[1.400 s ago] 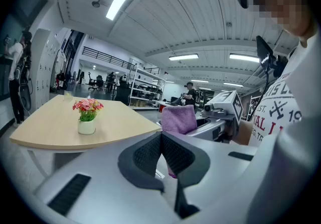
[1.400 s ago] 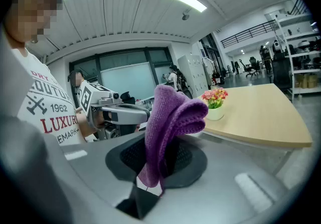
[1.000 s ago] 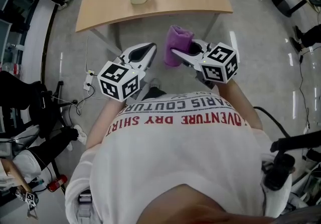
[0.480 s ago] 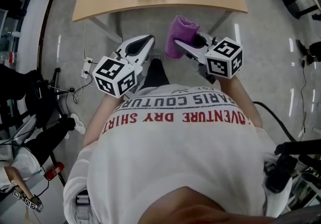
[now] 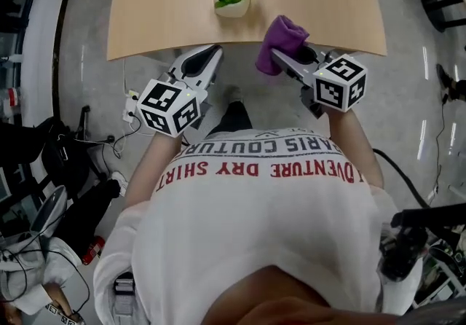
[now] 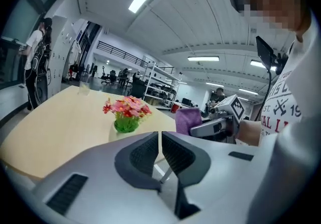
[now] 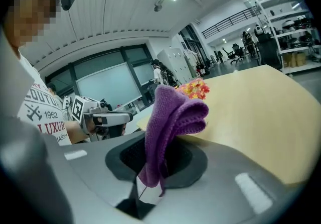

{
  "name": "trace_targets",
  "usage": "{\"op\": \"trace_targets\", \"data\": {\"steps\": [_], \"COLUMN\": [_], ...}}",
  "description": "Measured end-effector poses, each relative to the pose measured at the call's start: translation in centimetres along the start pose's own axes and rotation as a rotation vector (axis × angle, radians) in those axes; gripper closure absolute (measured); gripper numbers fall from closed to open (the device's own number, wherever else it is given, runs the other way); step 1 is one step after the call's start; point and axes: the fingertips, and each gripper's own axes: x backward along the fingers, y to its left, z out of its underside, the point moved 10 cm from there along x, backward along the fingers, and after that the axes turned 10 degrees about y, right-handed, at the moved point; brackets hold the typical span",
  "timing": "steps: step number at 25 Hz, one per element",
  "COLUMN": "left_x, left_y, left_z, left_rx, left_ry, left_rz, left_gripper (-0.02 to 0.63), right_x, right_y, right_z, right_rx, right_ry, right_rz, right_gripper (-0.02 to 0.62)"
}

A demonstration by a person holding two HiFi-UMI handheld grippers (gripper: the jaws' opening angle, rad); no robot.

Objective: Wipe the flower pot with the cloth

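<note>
You held the purple knitted cloth point(image 5: 282, 33) pinched in the jaws of your right gripper point(image 5: 277, 61), near the small pale flower pot point(image 5: 233, 7) of red flowers on the tan table point(image 5: 145, 17). Your left gripper point(image 5: 212, 55), jaws together on nothing, hovered near the pot too. Unsteadied, the pot could tip under a hard wipe.

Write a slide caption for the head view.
Right claw holds a purple cloth near the flower pot; left claw is shut, empty.
</note>
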Motion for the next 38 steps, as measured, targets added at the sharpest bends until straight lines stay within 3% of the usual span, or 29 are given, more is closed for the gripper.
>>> {"op": "trace_targets", "data": {"steps": [5,12,17,20,24,29,35,38], "left_x": [-2.5,-6.0,-7.7,-9.0,-11.9,-14.7,-16.1,-16.5], "left_y": [7.3,9.6,10.5,11.0,11.2,12.4,13.6,13.9], "left_z": [-3.3,-4.4,-3.2,-2.7,-2.0,-1.6,-2.4,-2.4], "left_rx": [-0.005,-0.013,0.022,0.045,0.01,-0.066,-0.19,-0.202], "left_ry": [0.05,0.091,0.101,0.097,0.126,0.21,0.237,0.248], "left_rz": [0.034,0.019,-0.018,-0.058,-0.112,-0.115,-0.063,-0.032], "left_gripper": [0.588,0.542,0.419,0.293,0.184,0.173,0.174,0.176], "right_x": [-3.2,-4.2,-4.4,-4.7,-4.8,-5.1,-6.1,-6.7], "right_y": [-4.2,-7.0,-8.6,-9.1,-9.5,-9.7,-10.2,-10.4], "right_z": [-4.7,-5.8,-4.6,-3.7,-2.2,-1.2,-0.5,-0.5], "right_rx": [-0.051,-0.092,-0.126,-0.128,-0.152,-0.164,-0.175,-0.179], "right_ry": [-0.009,-0.004,0.011,0.025,0.03,0.046,0.062,0.073], "right_rz": [0.06,0.057,0.044,0.038,0.025,0.007,-0.015,-0.022], "right_gripper": [0.532,0.532,0.532,0.532,0.532,0.532,0.532,0.532]}}
